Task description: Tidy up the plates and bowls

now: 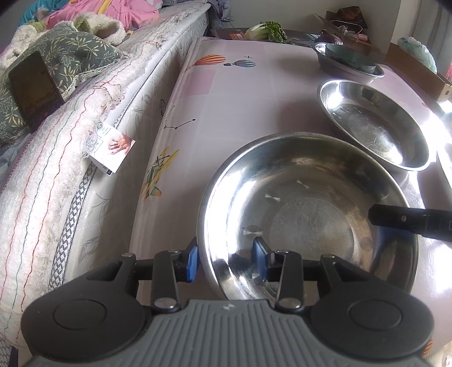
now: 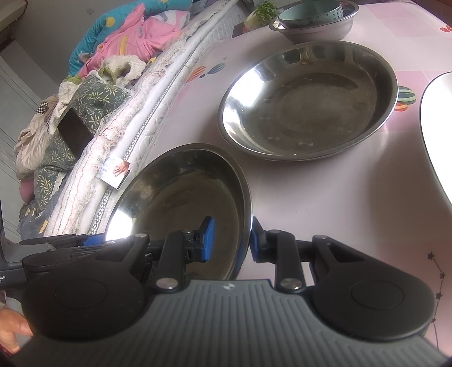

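A near steel plate (image 1: 308,214) lies on the pink table (image 1: 240,107). My left gripper (image 1: 226,261) straddles its left rim, one blue pad outside and one inside, with a gap still showing. My right gripper (image 2: 230,240) straddles the same plate's (image 2: 183,197) right rim the same way; its finger shows in the left wrist view (image 1: 409,221). A second steel plate (image 2: 308,101) lies beyond (image 1: 375,124). Farther back a steel bowl (image 2: 316,28) holds a teal bowl (image 2: 310,12). A white plate's edge (image 2: 435,127) is at the right.
A mattress edge (image 1: 84,141) with bedding, a pillow and a dark phone (image 1: 34,87) runs along the table's left side. Vegetables (image 1: 265,31) and a cardboard box (image 1: 415,67) sit at the far end.
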